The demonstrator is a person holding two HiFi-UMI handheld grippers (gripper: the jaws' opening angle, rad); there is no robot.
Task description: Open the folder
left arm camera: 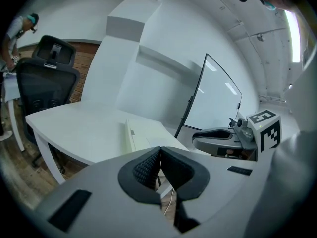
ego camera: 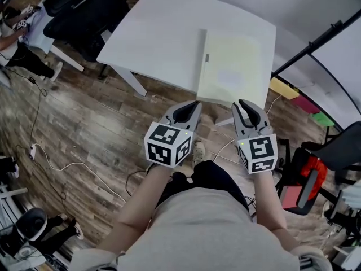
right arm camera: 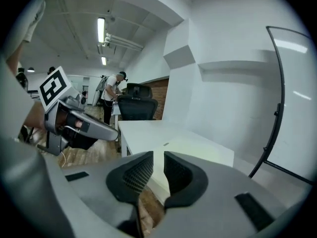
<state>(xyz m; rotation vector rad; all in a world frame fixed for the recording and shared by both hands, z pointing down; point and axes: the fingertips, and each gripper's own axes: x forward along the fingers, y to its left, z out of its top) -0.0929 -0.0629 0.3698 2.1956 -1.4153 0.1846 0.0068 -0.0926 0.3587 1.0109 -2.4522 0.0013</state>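
Note:
A pale yellow-green folder (ego camera: 231, 66) lies closed and flat on the right part of the white table (ego camera: 152, 38), its spine toward the table's middle. Both grippers hang side by side in front of the table's near edge, above the wooden floor and short of the folder. My left gripper (ego camera: 196, 104) has its pads together with nothing in them (left arm camera: 159, 150). My right gripper (ego camera: 239, 104) shows a narrow gap between its pads, and that gap is empty (right arm camera: 158, 157). The folder (left arm camera: 143, 135) lies ahead of the left jaws, and the folder (right arm camera: 193, 148) also lies ahead of the right jaws.
A black office chair (ego camera: 84, 10) stands at the table's far left. Cables (ego camera: 62, 165) trail over the wood floor. A black stand pole (ego camera: 310, 47) slants at the right, with coloured sheets (ego camera: 285, 88) and a red and black object (ego camera: 307, 179) below it. A person (ego camera: 17, 38) is at the far left.

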